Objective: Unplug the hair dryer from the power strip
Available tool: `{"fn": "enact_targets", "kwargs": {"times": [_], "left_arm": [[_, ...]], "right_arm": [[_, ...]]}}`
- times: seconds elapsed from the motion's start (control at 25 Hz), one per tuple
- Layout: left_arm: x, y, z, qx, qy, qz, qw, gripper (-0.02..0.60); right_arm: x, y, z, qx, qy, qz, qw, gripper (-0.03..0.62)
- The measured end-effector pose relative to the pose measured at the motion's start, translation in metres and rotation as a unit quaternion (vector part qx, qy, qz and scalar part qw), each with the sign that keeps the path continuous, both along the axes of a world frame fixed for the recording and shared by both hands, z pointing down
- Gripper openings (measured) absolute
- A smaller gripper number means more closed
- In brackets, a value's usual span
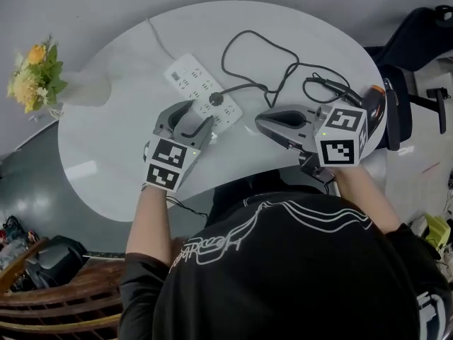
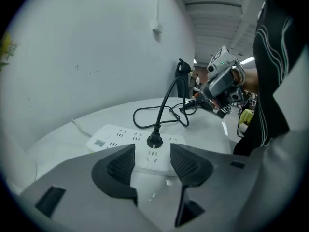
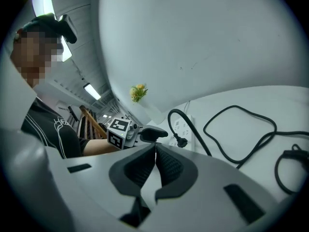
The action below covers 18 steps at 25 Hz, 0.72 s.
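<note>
- Power strip: a small label is borne at one end; its print is too small to be read.
- Shirt: a white script is printed; not legible.

Soft, even indoor light; strip lights glow overhead. Faint glare on the glossy counter. Fisheye gripper views bend and darken at edges.

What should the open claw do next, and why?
Probably ease the left gripper forward until its open jaws sit either side of the plug, then close. The plug sits in the strip, just ahead of the jaws, and nothing is between them yet.
</note>
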<state>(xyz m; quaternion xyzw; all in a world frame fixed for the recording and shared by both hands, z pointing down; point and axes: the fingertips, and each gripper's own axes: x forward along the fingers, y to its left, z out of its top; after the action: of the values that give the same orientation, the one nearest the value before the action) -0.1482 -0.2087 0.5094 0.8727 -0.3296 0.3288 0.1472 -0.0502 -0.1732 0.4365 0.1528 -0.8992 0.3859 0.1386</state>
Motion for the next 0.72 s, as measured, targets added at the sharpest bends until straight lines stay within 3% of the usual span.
{"fn": "enact_targets", "kwargs": {"times": [0.36,0.72], "left_arm": [[-0.007,-0.012,0.025,-0.008,-0.013,0.054,0.9984,0.221],[-0.005,-0.011,0.026,0.004,-0.007,0.053,0.9985,0.222]], "right_arm": [[-0.002,-0.017,0.016,-0.022,0.011,0.048,0.999,-0.003],[-0.015,-0.028,0.037,-0.015,0.058,0.064,0.996,-0.003]]}}
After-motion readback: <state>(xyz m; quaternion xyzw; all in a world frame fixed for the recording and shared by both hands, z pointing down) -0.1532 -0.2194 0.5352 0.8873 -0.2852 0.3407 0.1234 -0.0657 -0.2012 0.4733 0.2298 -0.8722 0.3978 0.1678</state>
